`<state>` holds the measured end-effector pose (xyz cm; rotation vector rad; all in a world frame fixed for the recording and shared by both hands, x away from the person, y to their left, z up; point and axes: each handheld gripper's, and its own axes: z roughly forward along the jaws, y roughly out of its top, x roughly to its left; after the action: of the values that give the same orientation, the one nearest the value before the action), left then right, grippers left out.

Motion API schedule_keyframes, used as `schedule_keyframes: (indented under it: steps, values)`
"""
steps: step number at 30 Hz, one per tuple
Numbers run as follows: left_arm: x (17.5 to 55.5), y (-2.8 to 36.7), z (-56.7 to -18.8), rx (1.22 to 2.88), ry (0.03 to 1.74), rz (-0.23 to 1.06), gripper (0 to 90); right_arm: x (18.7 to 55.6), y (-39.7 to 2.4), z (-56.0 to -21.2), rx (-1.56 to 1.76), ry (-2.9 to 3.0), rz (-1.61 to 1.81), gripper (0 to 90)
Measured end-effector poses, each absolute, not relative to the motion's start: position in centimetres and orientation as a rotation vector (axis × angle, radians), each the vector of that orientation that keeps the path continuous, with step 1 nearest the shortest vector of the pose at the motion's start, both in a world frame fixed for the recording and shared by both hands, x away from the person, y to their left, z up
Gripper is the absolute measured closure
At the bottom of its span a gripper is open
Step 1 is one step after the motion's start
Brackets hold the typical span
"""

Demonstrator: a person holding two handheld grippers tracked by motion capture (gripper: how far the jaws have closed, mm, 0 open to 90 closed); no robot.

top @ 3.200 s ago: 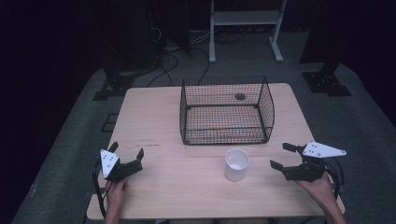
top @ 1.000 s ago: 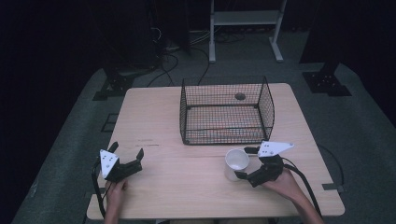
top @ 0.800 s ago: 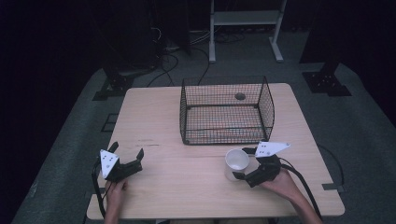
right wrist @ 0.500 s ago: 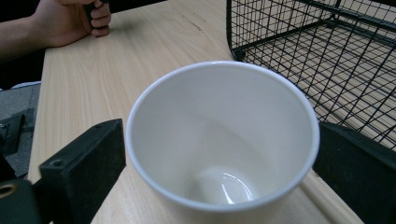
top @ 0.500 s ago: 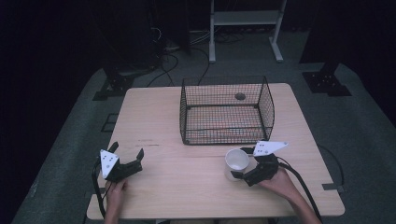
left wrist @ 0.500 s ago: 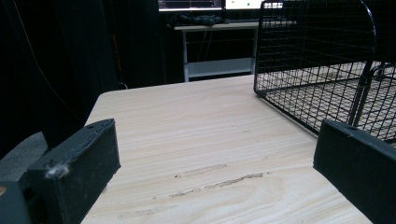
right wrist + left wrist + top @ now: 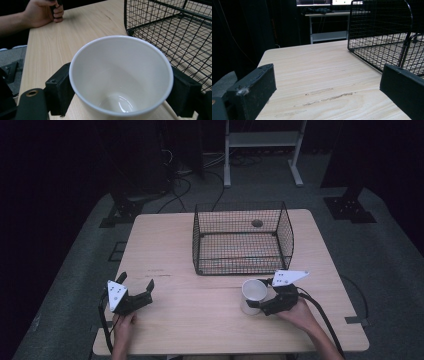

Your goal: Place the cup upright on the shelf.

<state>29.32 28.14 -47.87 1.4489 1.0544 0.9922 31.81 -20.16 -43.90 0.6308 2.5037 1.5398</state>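
Right hand-held gripper just closed, now clamped on white cup, wire basket just beyond it. Left hand-held gripper spread wide over bare tabletop, grasping nothing.

I find nothing I can read here: no word, number or brand on the white cup in my right jaws, none on the wire basket, and the faint marks on the table are too small to make out.
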Motion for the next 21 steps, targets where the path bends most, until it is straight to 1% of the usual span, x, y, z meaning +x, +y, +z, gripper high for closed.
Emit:
schedule_keyframes:
  steps: [5, 21]
  values:
    - [29.3, 28.1, -47.9, 1.451, 1.054, 0.993, 0.0, 32.0, -20.1, -42.5, 0.61, 2.535, 1.555, 19.2]
    - [29.3, 28.1, -47.9, 1.451, 1.055, 0.993, 0.0, 33.5, -18.9, -40.3, 0.552, 2.593, 1.546, 19.2]
